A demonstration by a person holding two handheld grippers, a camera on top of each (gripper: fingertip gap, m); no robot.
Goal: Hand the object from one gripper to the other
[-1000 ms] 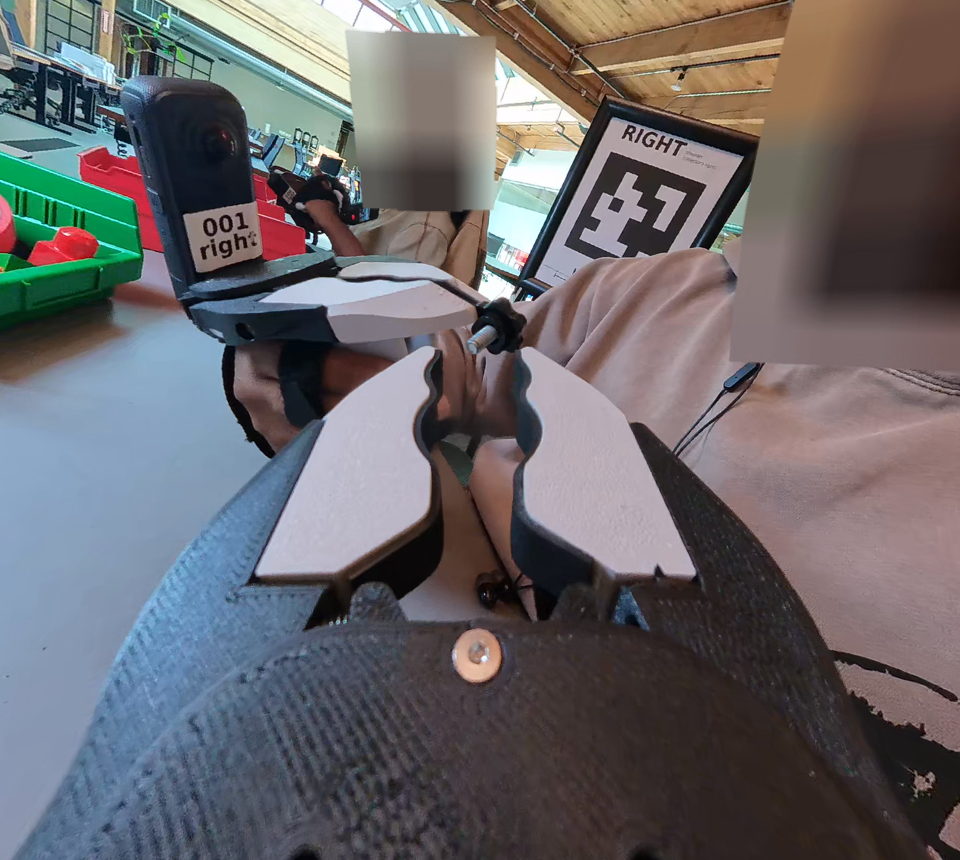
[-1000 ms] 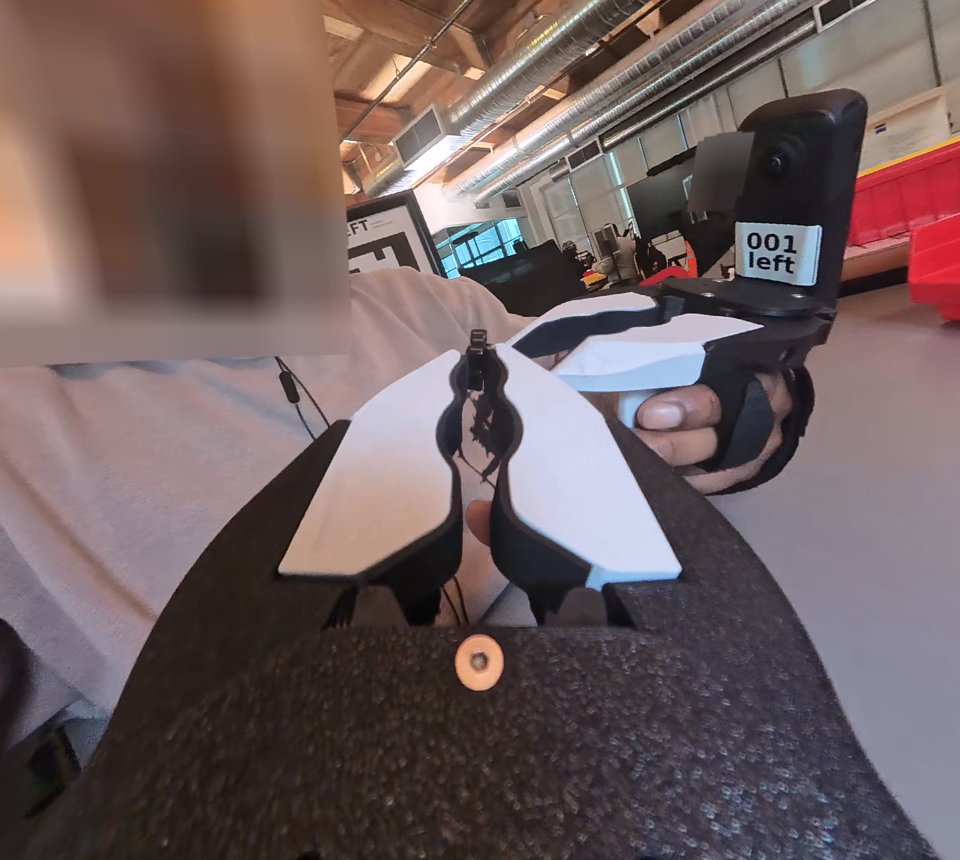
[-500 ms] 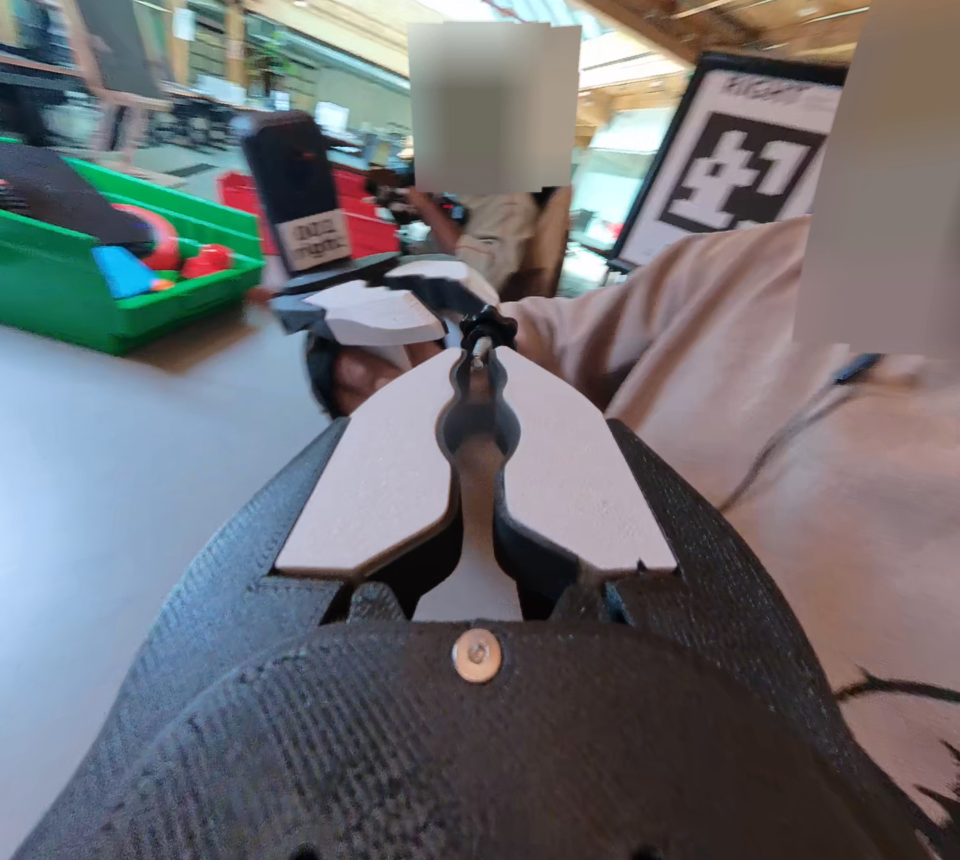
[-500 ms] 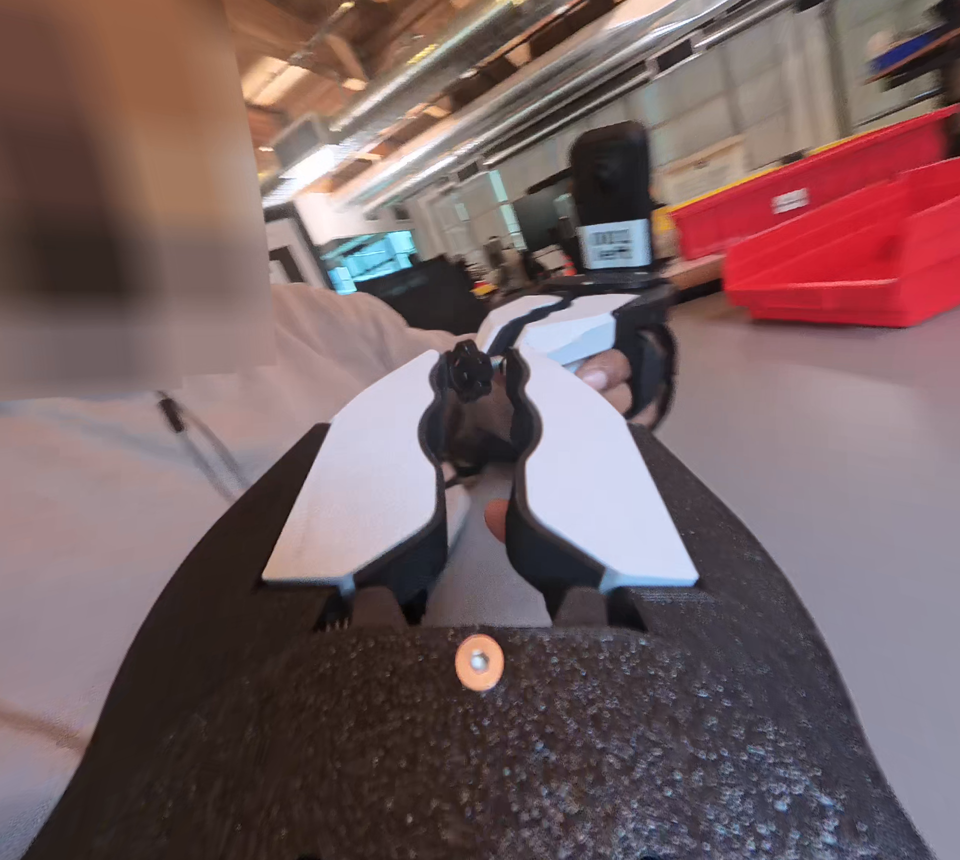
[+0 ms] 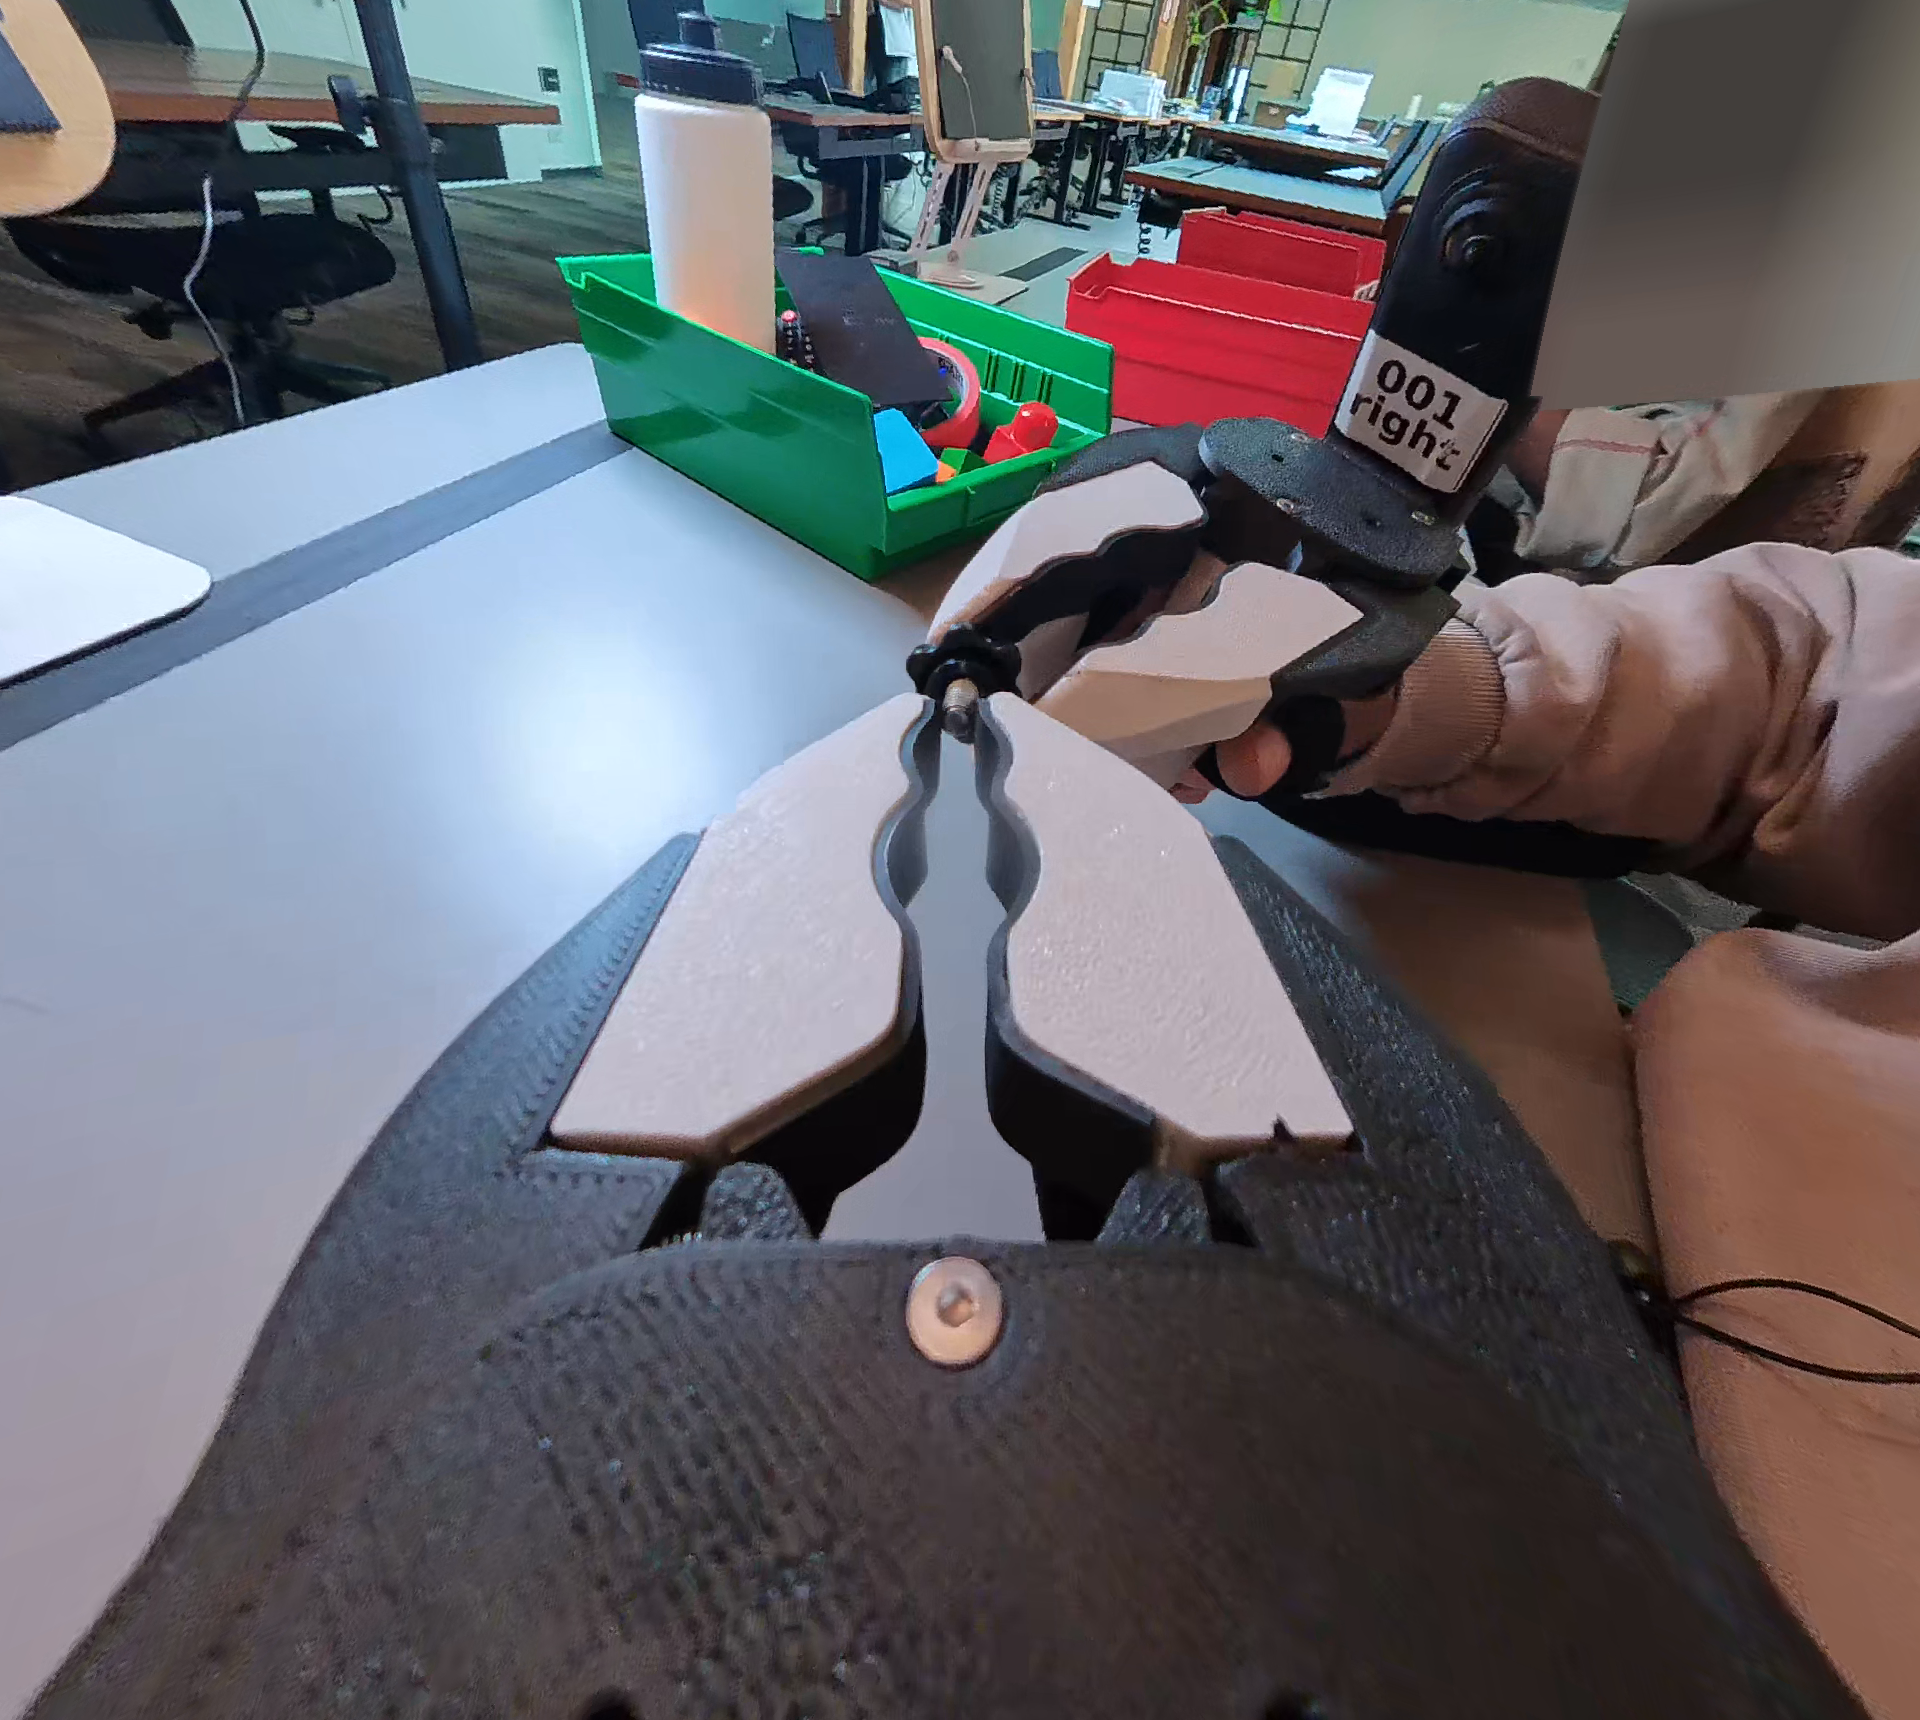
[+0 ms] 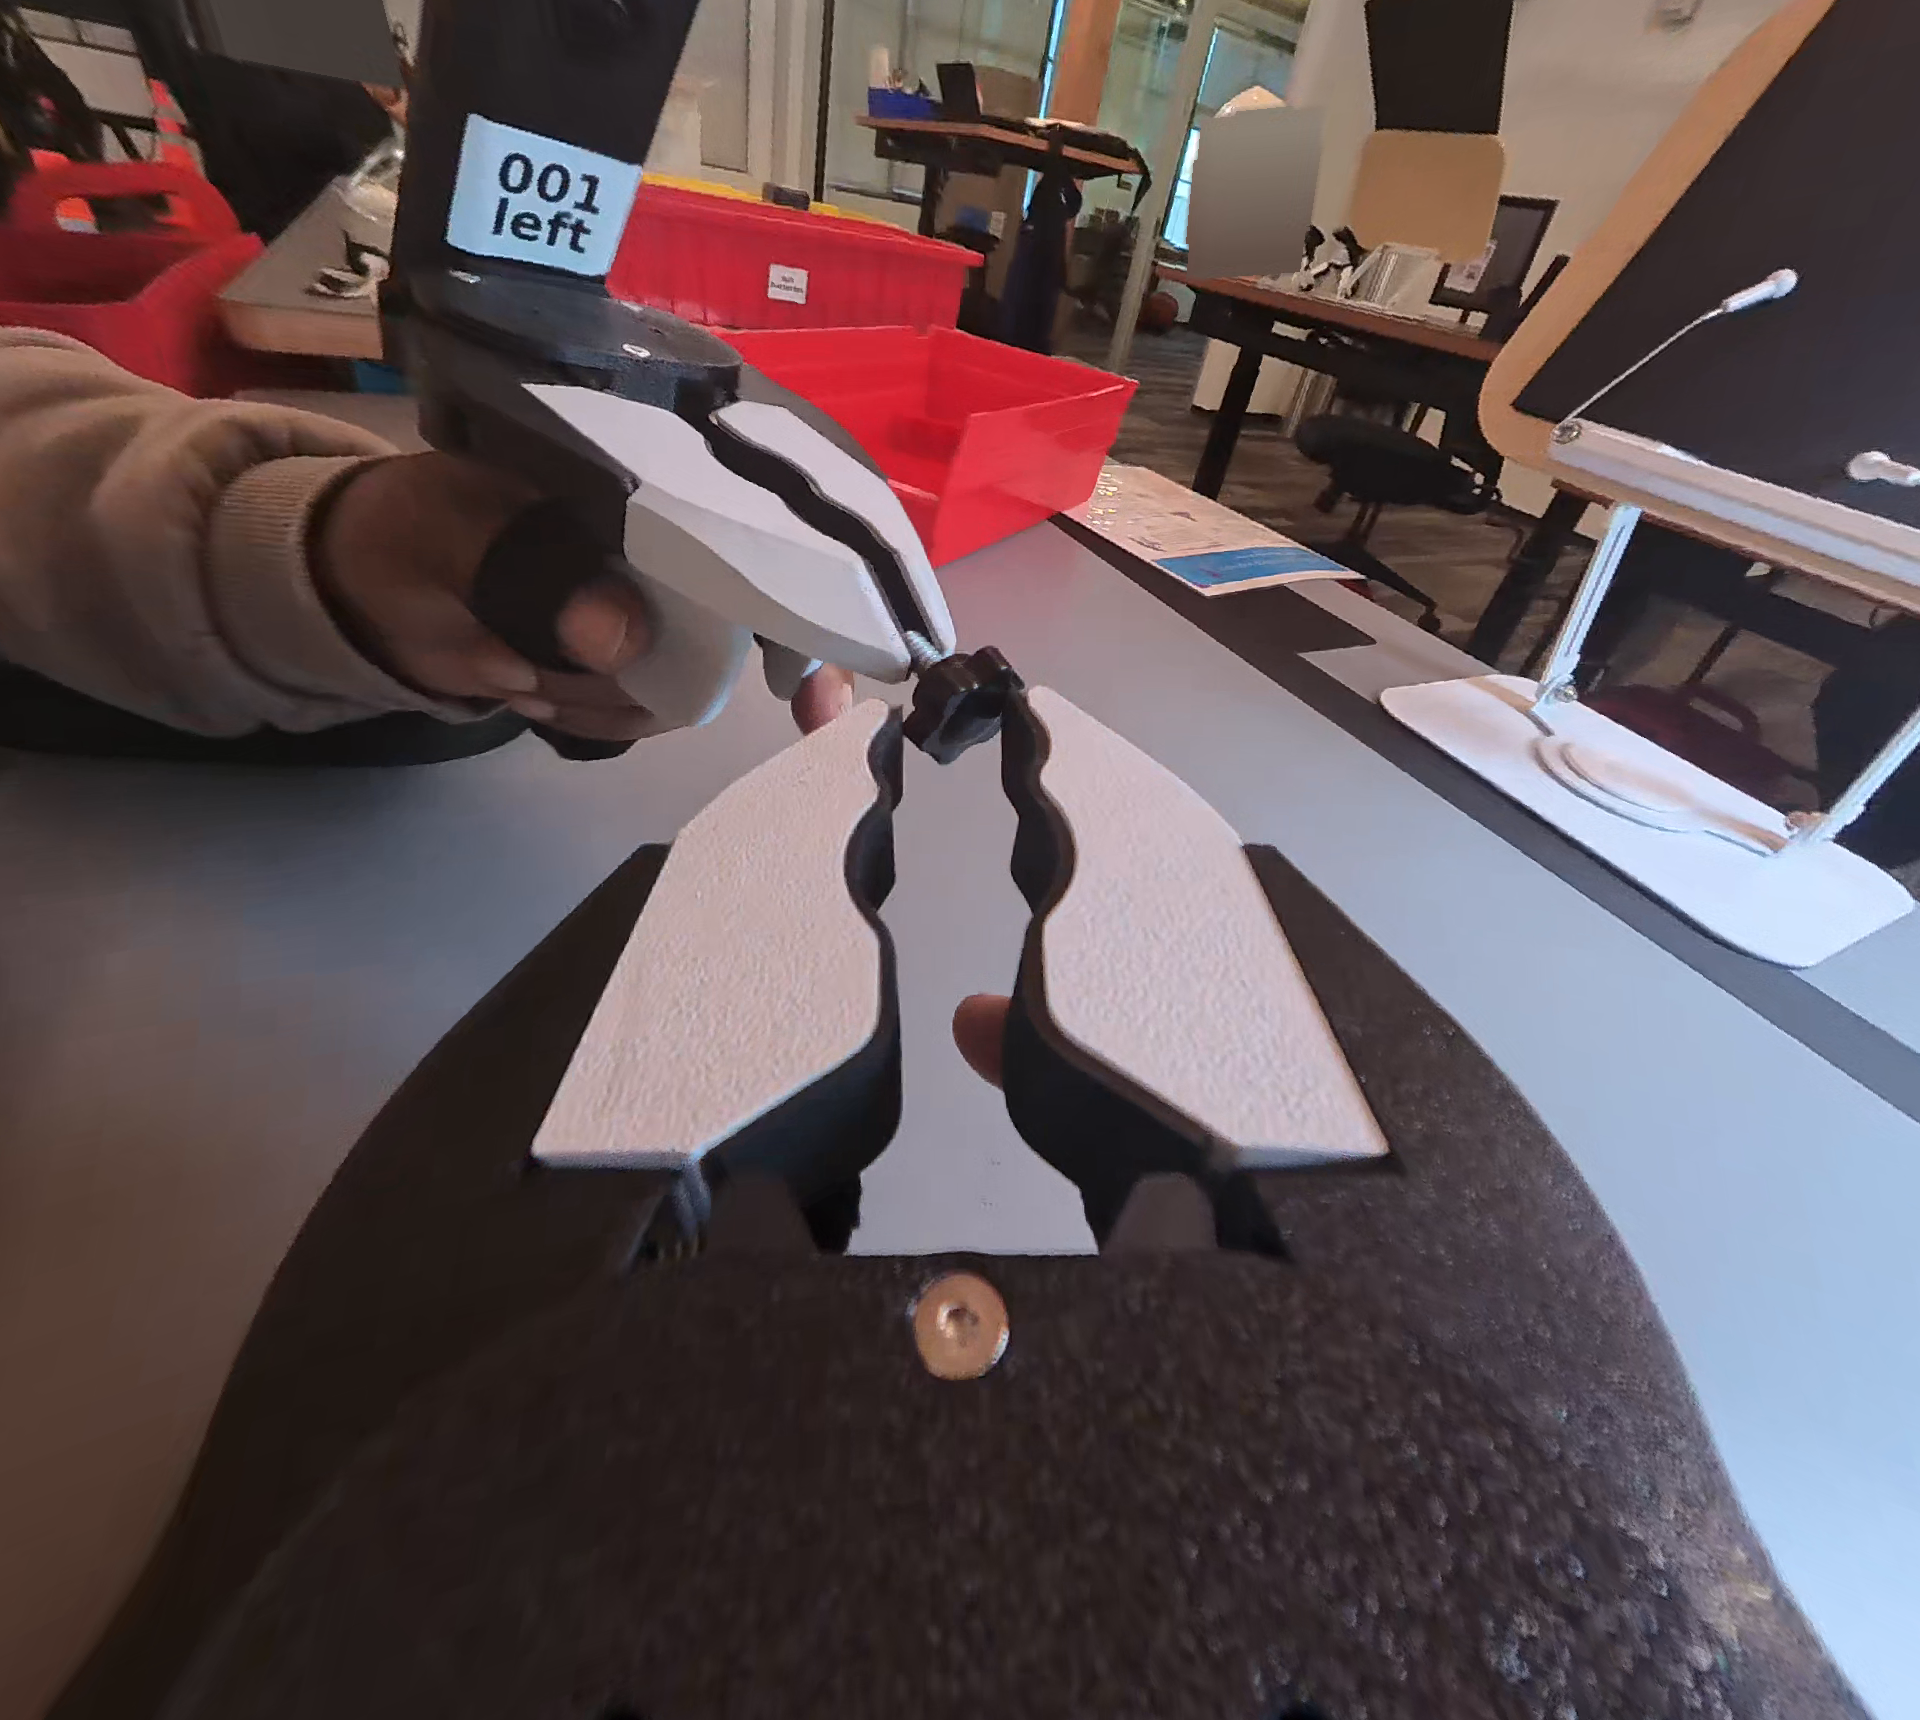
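Note:
The object is a small screw with a black star knob (image 5: pixel 961 662) and a bare metal stud (image 5: pixel 958 716). My left gripper (image 5: pixel 956 720) is shut on the stud at its very fingertips. The right wrist view confirms this, with the left gripper (image 6: pixel 914 631) coming in from the upper left. My right gripper (image 6: pixel 956 720) has its jaws partly apart, and the knob (image 6: pixel 961 704) sits between its tips and touches both pads. In the left wrist view the right gripper (image 5: pixel 1003 668) reaches in from the right. The screw is held a little above the grey table (image 5: pixel 416 735).
A green bin (image 5: pixel 748 423) holding a white bottle (image 5: pixel 707 216) and small parts stands behind, with red bins (image 5: pixel 1195 340) to its right. In the right wrist view, a red bin (image 6: pixel 997 444), a paper sheet (image 6: pixel 1236 548) and a white stand base (image 6: pixel 1662 829) lie beyond. Only a small space, under 4 cm, lies between the two pairs of fingers.
My left gripper closed on the stud. My right gripper let go of its narrow grip, widened, and now sits around the knob. Both grippers swung from facing the person down toward the table.

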